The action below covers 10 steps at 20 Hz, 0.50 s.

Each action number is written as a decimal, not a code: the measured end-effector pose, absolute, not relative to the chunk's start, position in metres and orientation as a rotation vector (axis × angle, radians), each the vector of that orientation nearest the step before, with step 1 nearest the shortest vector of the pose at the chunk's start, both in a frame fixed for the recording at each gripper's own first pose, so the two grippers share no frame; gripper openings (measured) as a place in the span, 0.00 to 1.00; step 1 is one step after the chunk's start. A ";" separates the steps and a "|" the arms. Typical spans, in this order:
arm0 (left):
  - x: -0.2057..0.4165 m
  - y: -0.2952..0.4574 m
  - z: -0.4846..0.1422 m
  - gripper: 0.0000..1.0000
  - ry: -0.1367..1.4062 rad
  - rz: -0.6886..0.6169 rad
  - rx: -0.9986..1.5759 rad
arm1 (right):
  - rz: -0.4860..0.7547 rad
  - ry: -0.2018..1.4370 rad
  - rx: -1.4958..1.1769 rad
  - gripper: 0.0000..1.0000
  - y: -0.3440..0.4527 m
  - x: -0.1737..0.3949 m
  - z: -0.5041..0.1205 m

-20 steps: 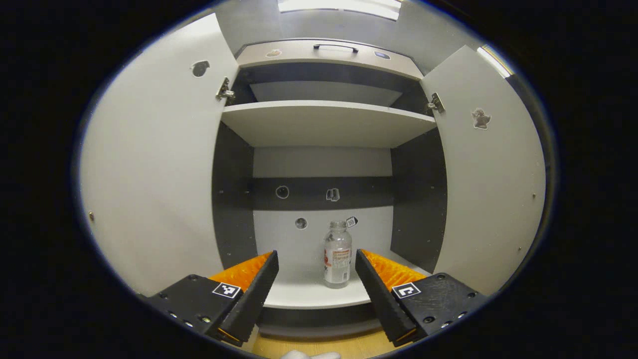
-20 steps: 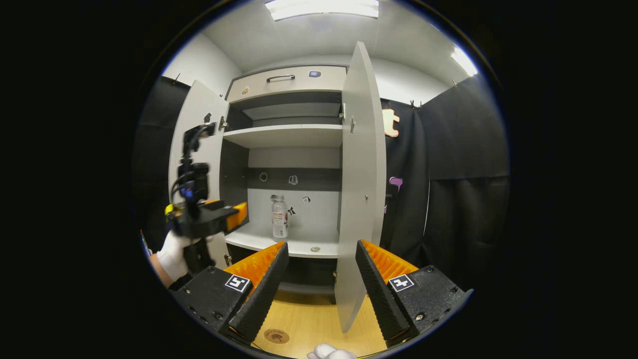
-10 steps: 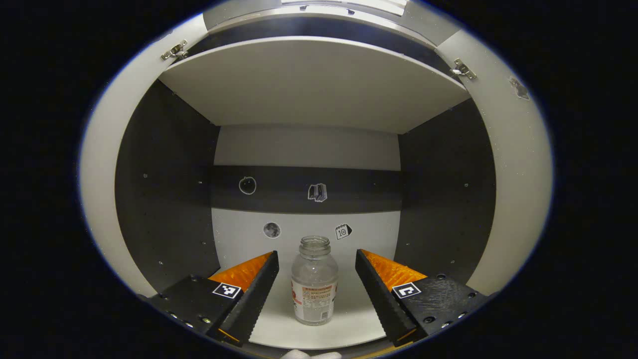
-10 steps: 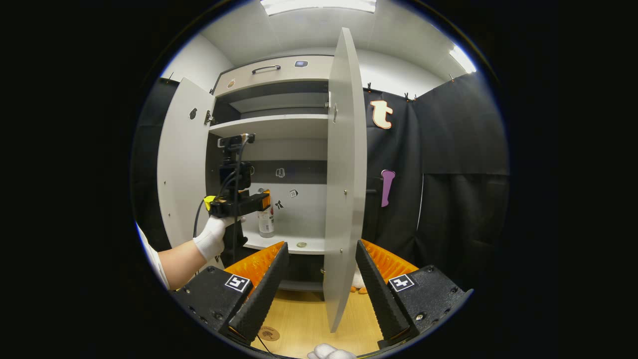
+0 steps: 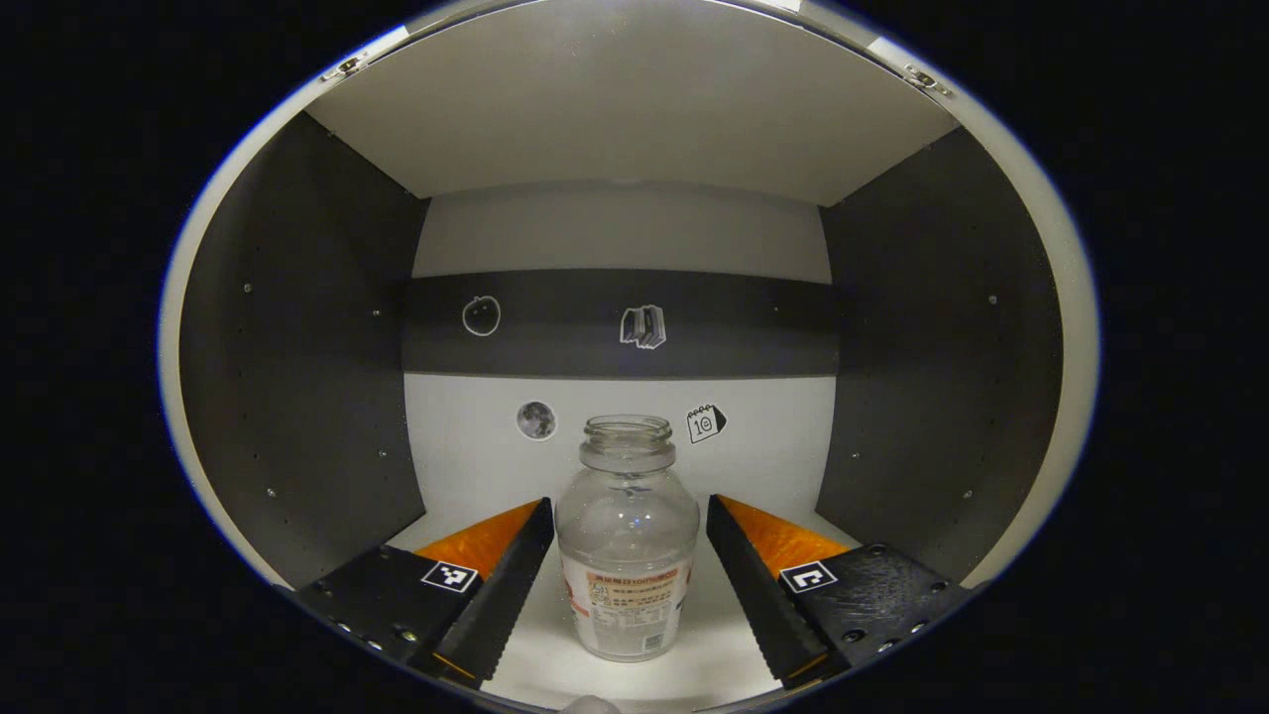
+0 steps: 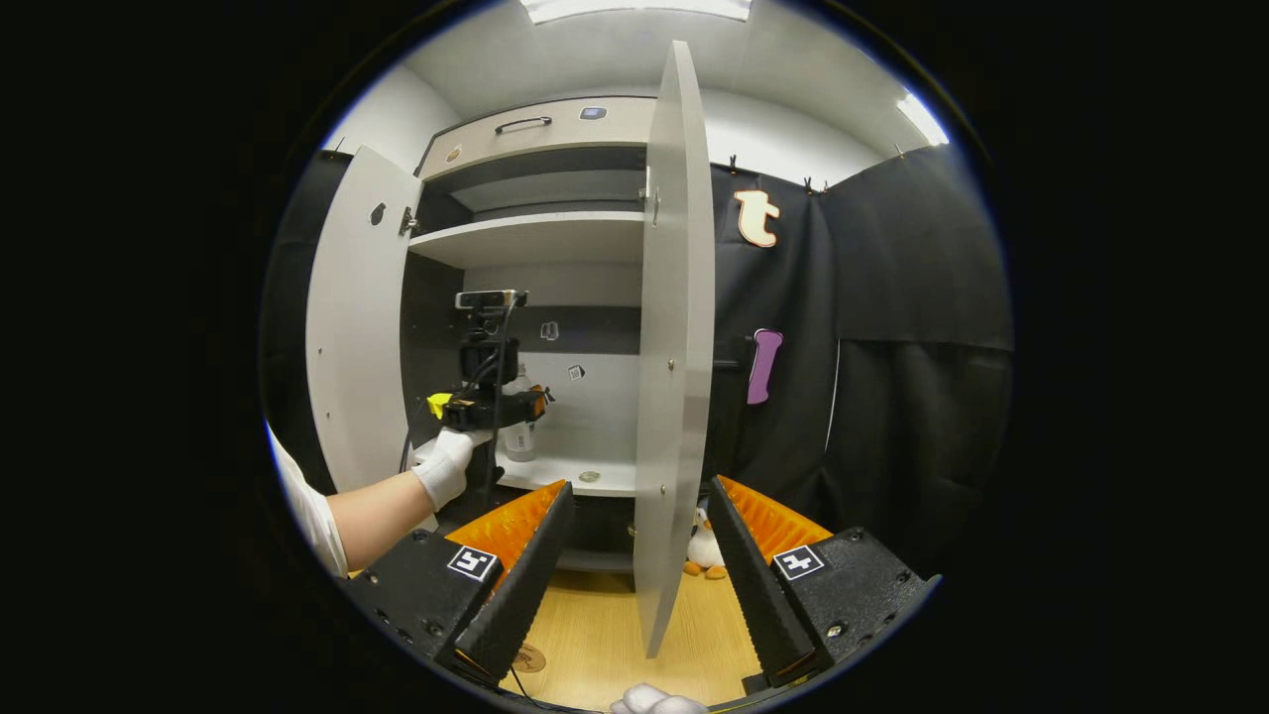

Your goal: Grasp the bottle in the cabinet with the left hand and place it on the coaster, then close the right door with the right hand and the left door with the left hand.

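since a second ago the left gripper (image 5: 630, 535) has pushed deep into the cabinet (image 5: 297, 377), jaws wide, so the bottle (image 5: 628, 540) now stands upright between its fingers on the lower shelf (image 5: 476, 476). best to centre, then squeeze below the shoulder. right gripper (image 6: 634, 555) waits wide beside the right door (image 6: 674, 347); the bottle looks empty, uncapped.

Bright white ceiling strip lights (image 6: 634, 8) glare at the top and upper right of the right gripper view. In the left gripper view, the grey cabinet interior (image 5: 297, 347) sits dimmer, evenly lit, sharp. Fisheye bending curves straight edges toward both rims.
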<state>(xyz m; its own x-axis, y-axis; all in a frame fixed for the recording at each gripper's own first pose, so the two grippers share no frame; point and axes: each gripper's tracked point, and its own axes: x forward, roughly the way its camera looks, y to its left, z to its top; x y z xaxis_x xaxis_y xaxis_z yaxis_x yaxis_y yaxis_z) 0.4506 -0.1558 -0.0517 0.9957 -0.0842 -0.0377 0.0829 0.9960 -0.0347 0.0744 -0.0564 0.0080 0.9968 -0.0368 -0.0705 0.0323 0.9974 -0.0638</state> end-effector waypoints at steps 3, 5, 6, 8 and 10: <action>0.443 -0.144 -0.044 0.74 0.043 -0.052 -0.039 | -0.028 0.069 -0.059 0.83 -0.054 0.072 0.010; 0.430 -0.138 -0.029 0.74 0.019 -0.066 -0.044 | -0.032 0.061 -0.050 0.83 -0.054 0.070 0.012; 0.418 -0.134 -0.022 0.75 0.006 -0.068 -0.028 | -0.029 0.060 -0.043 0.83 -0.052 0.068 0.011; 0.386 -0.130 -0.008 0.74 -0.024 -0.079 -0.012 | -0.024 0.050 -0.028 0.83 -0.047 0.064 0.013; 0.351 -0.128 -0.002 0.74 -0.041 -0.102 -0.024 | -0.018 0.051 -0.015 0.83 -0.041 0.059 0.011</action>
<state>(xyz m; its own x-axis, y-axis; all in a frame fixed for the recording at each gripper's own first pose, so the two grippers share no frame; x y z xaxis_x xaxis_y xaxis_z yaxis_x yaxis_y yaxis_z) 0.3509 -0.1278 -0.0016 0.9940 -0.1011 0.0424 0.1021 0.9945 -0.0218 0.0590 -0.0412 0.0109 0.9985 -0.0187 -0.0511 0.0179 0.9997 -0.0154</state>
